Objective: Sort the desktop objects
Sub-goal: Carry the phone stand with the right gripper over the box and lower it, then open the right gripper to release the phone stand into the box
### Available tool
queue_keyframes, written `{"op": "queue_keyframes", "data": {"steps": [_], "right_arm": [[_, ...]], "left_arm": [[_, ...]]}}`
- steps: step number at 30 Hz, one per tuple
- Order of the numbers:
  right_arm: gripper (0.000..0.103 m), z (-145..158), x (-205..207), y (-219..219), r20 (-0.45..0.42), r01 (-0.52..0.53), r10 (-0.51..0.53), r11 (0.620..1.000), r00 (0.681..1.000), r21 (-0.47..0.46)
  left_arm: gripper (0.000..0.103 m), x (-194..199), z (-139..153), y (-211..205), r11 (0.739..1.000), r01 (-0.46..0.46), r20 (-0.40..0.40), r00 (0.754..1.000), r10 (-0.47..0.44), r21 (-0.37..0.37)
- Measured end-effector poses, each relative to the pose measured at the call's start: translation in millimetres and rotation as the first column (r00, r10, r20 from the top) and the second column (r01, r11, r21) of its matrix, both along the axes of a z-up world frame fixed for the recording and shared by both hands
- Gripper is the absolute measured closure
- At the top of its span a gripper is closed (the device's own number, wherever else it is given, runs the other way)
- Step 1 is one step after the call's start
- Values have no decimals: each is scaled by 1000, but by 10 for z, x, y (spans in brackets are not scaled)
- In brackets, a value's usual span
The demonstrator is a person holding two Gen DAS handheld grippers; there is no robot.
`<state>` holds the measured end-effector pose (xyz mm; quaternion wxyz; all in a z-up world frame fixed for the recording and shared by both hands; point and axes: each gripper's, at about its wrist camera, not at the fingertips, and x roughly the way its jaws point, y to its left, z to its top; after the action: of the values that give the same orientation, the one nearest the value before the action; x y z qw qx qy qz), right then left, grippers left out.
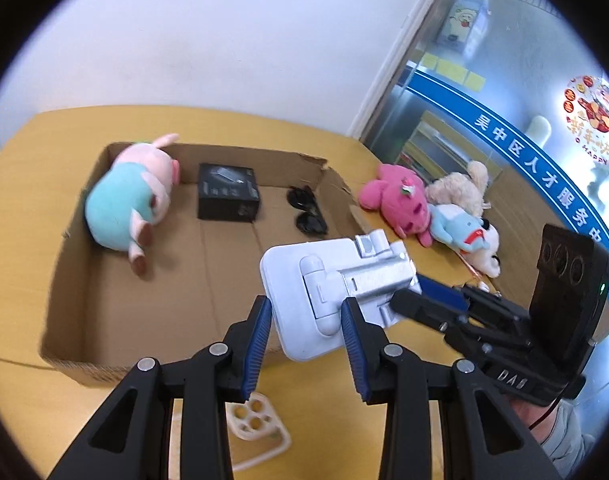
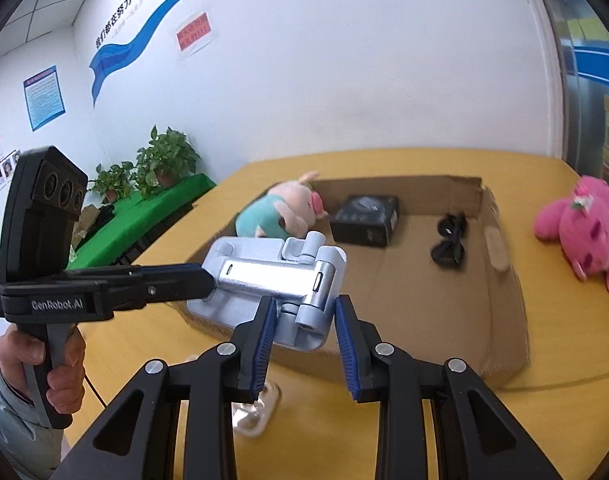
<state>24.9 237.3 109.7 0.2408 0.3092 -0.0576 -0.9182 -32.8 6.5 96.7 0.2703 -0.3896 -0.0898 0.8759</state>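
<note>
Both grippers pinch one silver folding stand (image 1: 336, 292), held in the air at the near rim of the cardboard box (image 1: 76, 296): the left gripper (image 1: 306, 312) clamps its near edge, the right gripper (image 2: 302, 316) its right end. Judged step: carrying it in; next, lower it onto bare floor right of the pig plush (image 1: 128, 204), near the black box (image 1: 228, 198) and sunglasses (image 1: 308, 214), then release together.

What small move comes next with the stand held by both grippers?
Probably carry the stand forward over the box's near wall and lower it onto the bare cardboard in front. Both the left gripper and the right gripper clamp it above that wall, and the pig, black box and sunglasses lie toward the back.
</note>
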Motion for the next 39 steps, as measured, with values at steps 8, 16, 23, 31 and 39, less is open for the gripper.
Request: {"op": "queue_keyframes", "data": {"steps": [8, 16, 23, 31, 39], "right_arm": [[74, -92, -543, -436, 42, -49, 51, 997, 998, -53], [74, -492, -1037, -859, 156, -65, 77, 995, 985, -79], [74, -907, -1338, -1057, 292, -46, 72, 994, 954, -94], [75, -1284, -1462, -1207, 413, -28, 68, 994, 908, -104], [75, -1346, -1535, -1339, 477, -43, 73, 996, 876, -74]], "left_arm": [[68, -387, -150, -458, 996, -83, 36, 996, 83, -23], [68, -772, -526, -848, 990, -138, 130, 982, 140, -20], [68, -984, -784, -943, 983, -152, 184, 968, 169, -99], [68, -1048, -845, -854, 955, -141, 173, 966, 191, -263], [70, -1056, -943, -752, 901, -133, 163, 962, 217, -413]]}}
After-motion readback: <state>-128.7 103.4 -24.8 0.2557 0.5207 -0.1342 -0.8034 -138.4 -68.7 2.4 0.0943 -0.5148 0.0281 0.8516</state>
